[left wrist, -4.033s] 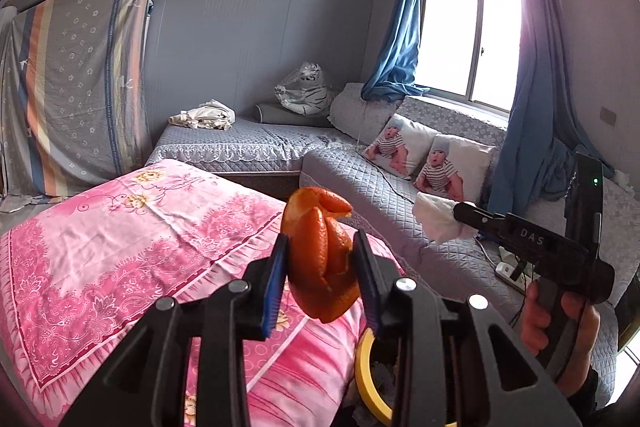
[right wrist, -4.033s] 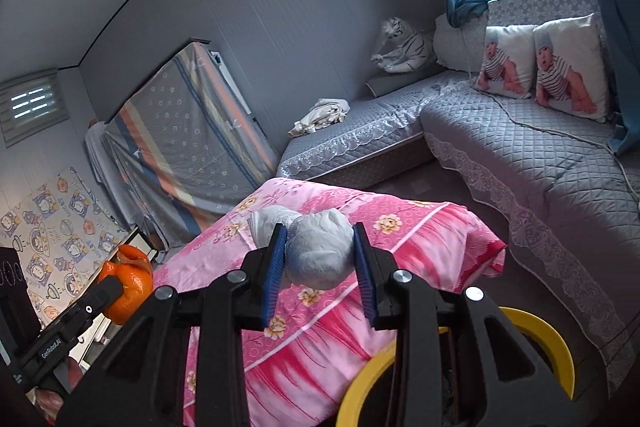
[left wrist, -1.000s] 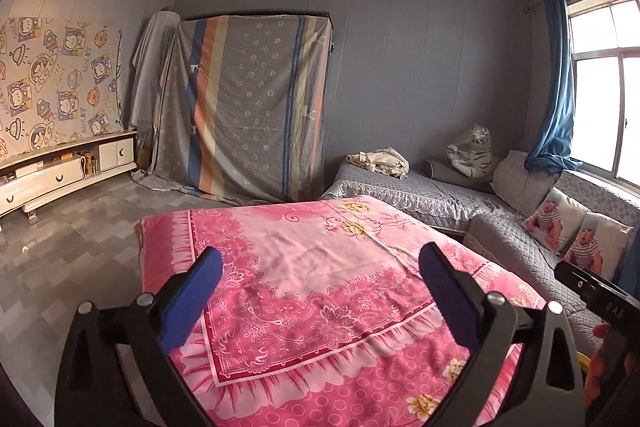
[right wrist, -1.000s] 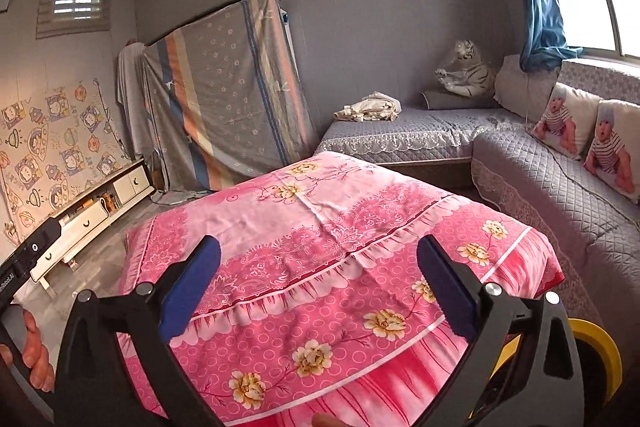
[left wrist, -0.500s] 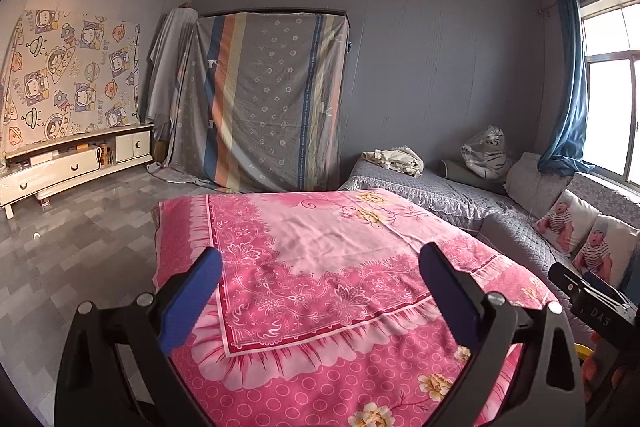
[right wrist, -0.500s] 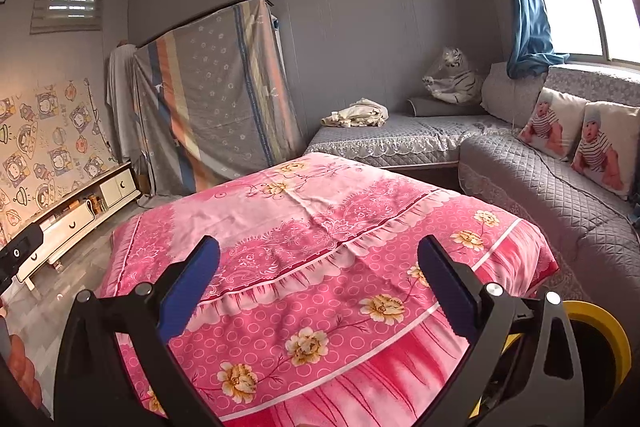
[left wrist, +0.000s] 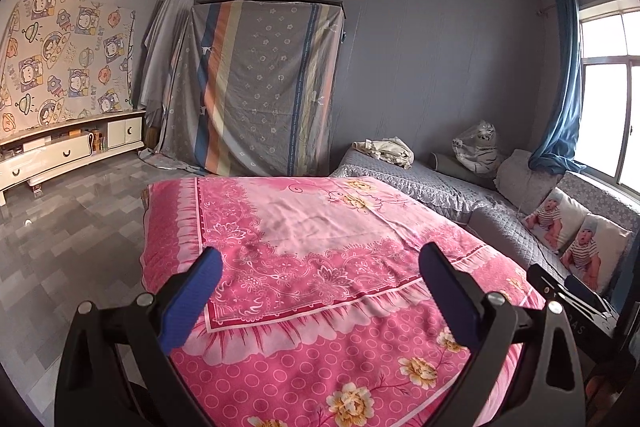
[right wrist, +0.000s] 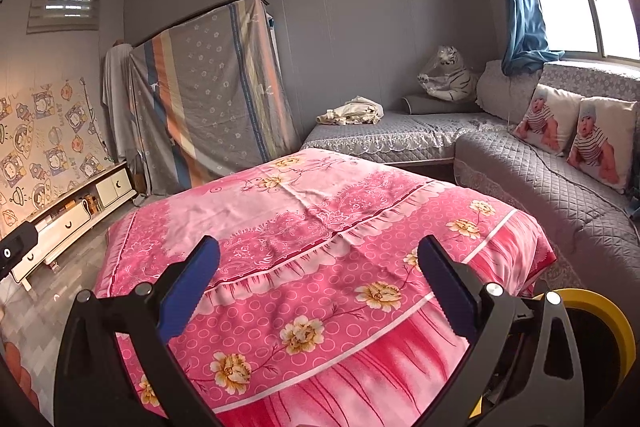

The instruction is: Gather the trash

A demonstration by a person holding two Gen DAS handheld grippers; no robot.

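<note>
No trash showed in either view, on the bed or between any fingers. The yellow-rimmed bin [right wrist: 612, 327], the only task thing visible, sat low at the near right of the right wrist view, just beside the near right corner of the bed [right wrist: 320, 227] and partly hidden behind the right gripper [right wrist: 320, 277]. The left wrist view did not show the bin at all.

Both tools hung over the near end of the bed with their blue-padded jaws spread wide and nothing between them. The left gripper [left wrist: 322, 285] looked along the pink floral cover [left wrist: 320, 227] from its near left side. At the far right of that view, the dark body of the right gripper jutted in by the sofa. In the right wrist view, a black piece of the left gripper poked in at the left edge, near the low white cabinet [right wrist: 76, 215].

Beyond the bed, both views showed a striped sheet [left wrist: 260, 87] draped against the far wall, a grey sofa [right wrist: 540, 179] running along the right, a crumpled cloth [right wrist: 354, 111] on its far section, a plastic-wrapped toy tiger [right wrist: 448, 75] in the corner, two baby-print pillows [right wrist: 576, 135] and a blue curtain [right wrist: 520, 7] at the window. The left view gave more of the grey tiled floor [left wrist: 68, 227] and the cartoon wall covering [left wrist: 56, 59].
</note>
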